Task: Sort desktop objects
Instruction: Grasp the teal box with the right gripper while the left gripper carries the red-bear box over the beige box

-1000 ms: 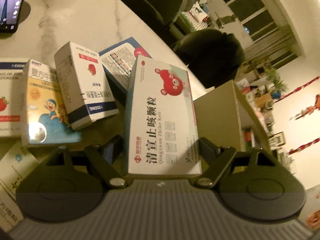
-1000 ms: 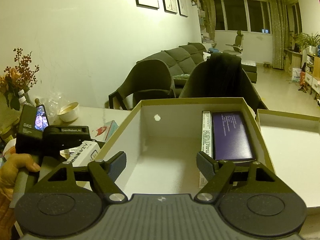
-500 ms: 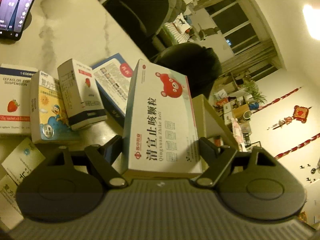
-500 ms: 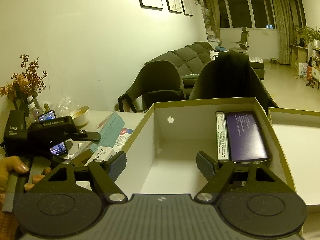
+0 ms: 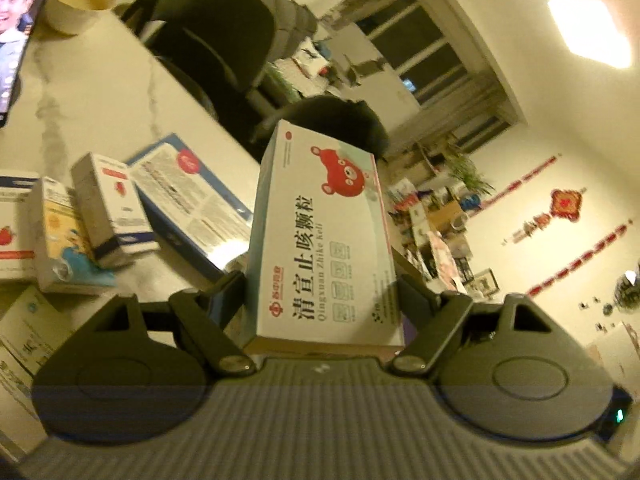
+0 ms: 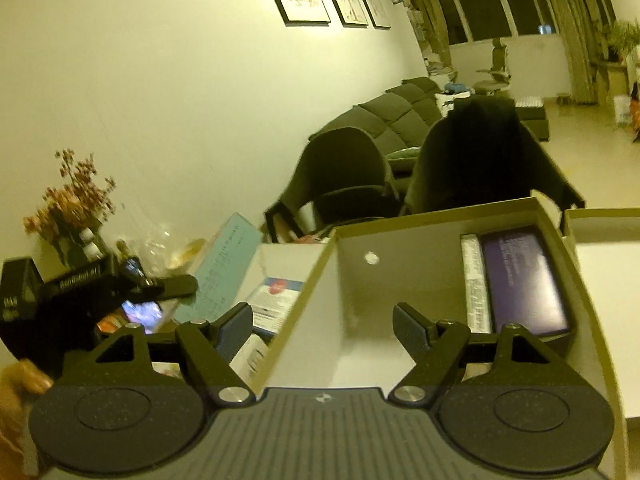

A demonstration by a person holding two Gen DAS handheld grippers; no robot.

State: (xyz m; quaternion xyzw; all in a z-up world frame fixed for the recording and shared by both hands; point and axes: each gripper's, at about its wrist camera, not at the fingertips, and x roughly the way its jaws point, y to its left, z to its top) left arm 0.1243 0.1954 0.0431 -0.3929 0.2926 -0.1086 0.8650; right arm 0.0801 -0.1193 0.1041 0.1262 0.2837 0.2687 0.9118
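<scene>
A white medicine box with a red bear (image 5: 320,240) is gripped by its long sides in my left gripper (image 5: 320,284) and held in the air above the marble table (image 5: 100,92). In the right wrist view that same left gripper (image 6: 120,284) shows at the left, carrying the box's teal face (image 6: 224,264). My right gripper (image 6: 322,320) stands open and empty over the left wall of an open cardboard box (image 6: 432,216). Inside it a purple box (image 6: 524,280) and a narrow white box (image 6: 476,280) lie against the right wall.
Several medicine boxes stay on the table: a blue-and-white flat box (image 5: 188,200), a white box with a navy band (image 5: 114,204), a yellow cartoon box (image 5: 60,236). A phone (image 5: 12,32) and a bowl (image 5: 78,4) stand farther back. The box lid (image 6: 608,264) lies right; dark chairs (image 6: 344,176) stand behind.
My left gripper has risen with the red-bear box, so the boxes on the table look smaller and lower. The right wrist view has tilted; its jaws stay apart.
</scene>
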